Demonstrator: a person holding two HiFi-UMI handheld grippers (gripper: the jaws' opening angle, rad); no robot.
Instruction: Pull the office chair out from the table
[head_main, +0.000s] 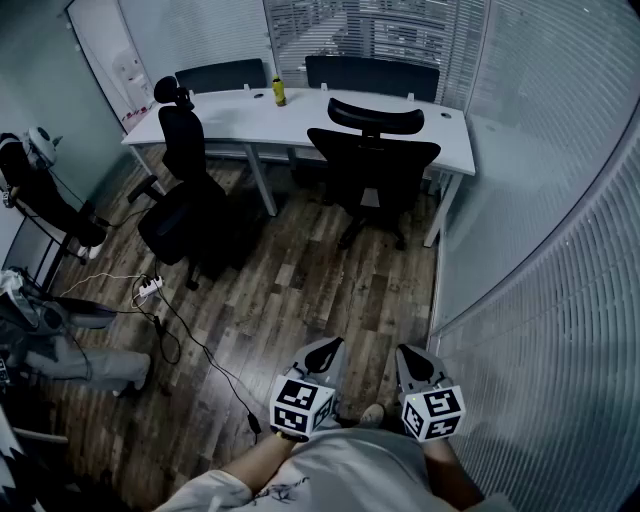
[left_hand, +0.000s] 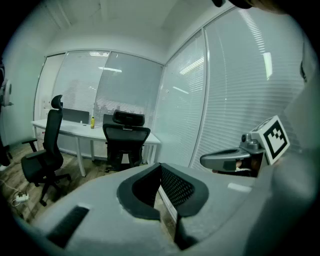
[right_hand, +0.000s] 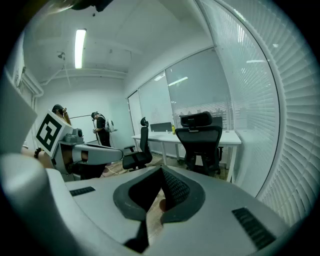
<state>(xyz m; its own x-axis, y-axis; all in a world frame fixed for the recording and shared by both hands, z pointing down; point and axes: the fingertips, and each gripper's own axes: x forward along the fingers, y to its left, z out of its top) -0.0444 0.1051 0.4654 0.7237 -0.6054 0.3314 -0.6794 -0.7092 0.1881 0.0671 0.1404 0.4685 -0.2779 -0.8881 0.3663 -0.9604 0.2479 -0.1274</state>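
A black office chair (head_main: 375, 165) with a headrest stands pushed in at the right end of a white table (head_main: 455, 140), its back toward me; it also shows as the chair (left_hand: 125, 142) in the left gripper view and the chair (right_hand: 201, 142) in the right gripper view. Both grippers are held low and close to my body, far from the chair. My left gripper (head_main: 327, 352) is shut with nothing in it. My right gripper (head_main: 412, 358) is shut and empty too. In each gripper view the jaws meet at their tips.
A second black office chair (head_main: 185, 195) stands pulled out at the table's left end. A yellow bottle (head_main: 279, 92) stands on the table. A power strip and cable (head_main: 150, 288) lie on the wooden floor. People stand at the left (head_main: 40, 180). Blinds line the glass wall (head_main: 560, 250) on the right.
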